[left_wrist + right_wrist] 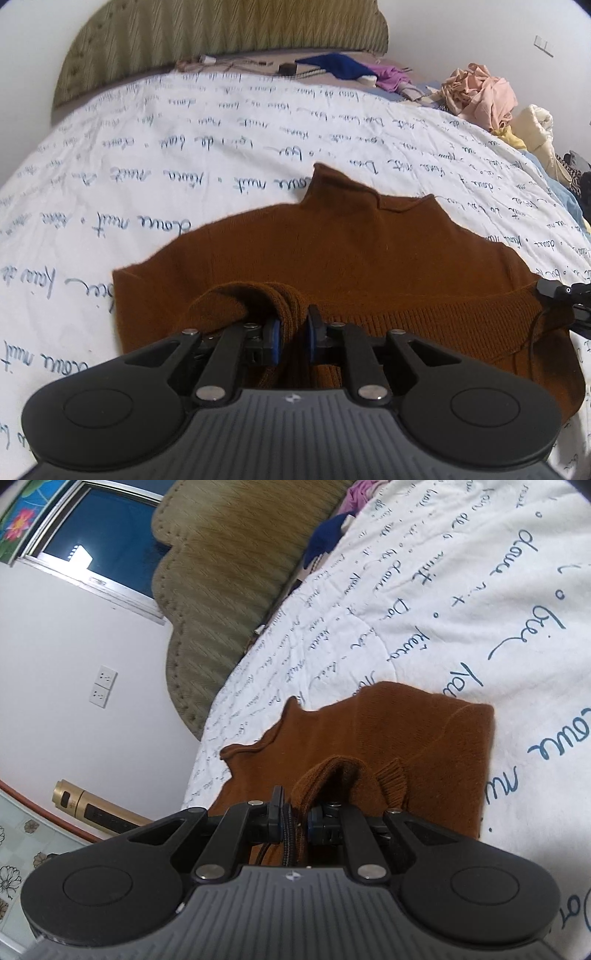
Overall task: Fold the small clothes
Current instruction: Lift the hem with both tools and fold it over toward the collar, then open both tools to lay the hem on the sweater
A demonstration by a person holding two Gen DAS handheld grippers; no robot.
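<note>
Left tongs (pixel 293 325) pinch the brown sweater's (pixel 369 251) ribbed hem over the white quilt (pixel 184 155).

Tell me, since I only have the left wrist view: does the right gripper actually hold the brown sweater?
Observer: Yes, the right gripper is shut on a bunched ribbed edge of the brown sweater.
Operator: Anything beside the bed on that side?
Observer: A gold cylinder lies low by the wall.
Operator: And on the wall itself?
Observer: A white double socket.
</note>
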